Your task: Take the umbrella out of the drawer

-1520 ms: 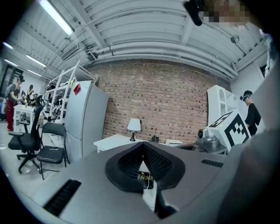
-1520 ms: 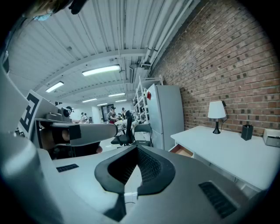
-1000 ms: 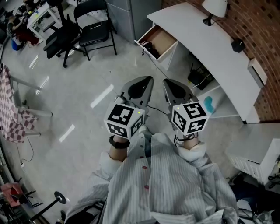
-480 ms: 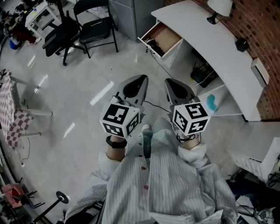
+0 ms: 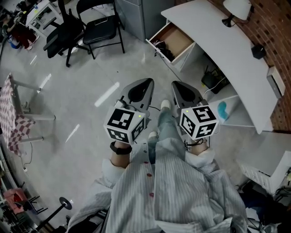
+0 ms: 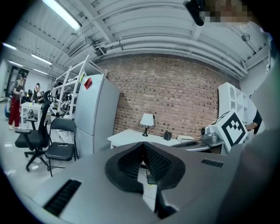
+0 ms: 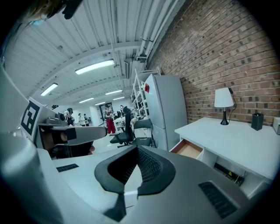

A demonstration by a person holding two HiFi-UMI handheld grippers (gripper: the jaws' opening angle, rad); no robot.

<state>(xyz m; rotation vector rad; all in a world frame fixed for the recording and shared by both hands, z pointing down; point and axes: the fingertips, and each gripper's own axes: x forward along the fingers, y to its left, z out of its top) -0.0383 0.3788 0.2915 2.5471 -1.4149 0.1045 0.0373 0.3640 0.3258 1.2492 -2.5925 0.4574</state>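
Note:
The open wooden drawer (image 5: 172,41) juts from the left end of the white desk (image 5: 213,43) at the top of the head view. Something dark (image 5: 160,47) lies at its front end; I cannot make out an umbrella. My left gripper (image 5: 148,82) and right gripper (image 5: 175,85) point side by side towards the desk, well short of the drawer, both shut and empty. In the left gripper view the left gripper's (image 6: 143,146) pads meet. The right gripper (image 7: 137,150) is likewise shut in its own view, with the drawer (image 7: 189,148) ahead to the right.
A folding chair (image 5: 102,26) and an office chair (image 5: 62,37) stand at upper left beside a grey fridge (image 5: 142,12). A lamp (image 5: 239,9) is on the desk, with cables (image 5: 211,81) and a blue object (image 5: 221,109) beneath. A chequered cloth (image 5: 11,116) hangs at far left.
The person has stepped towards the desk: a leg in jeans now shows between the grippers, and the drawer and desk sit slightly further right. Both grippers stay shut.

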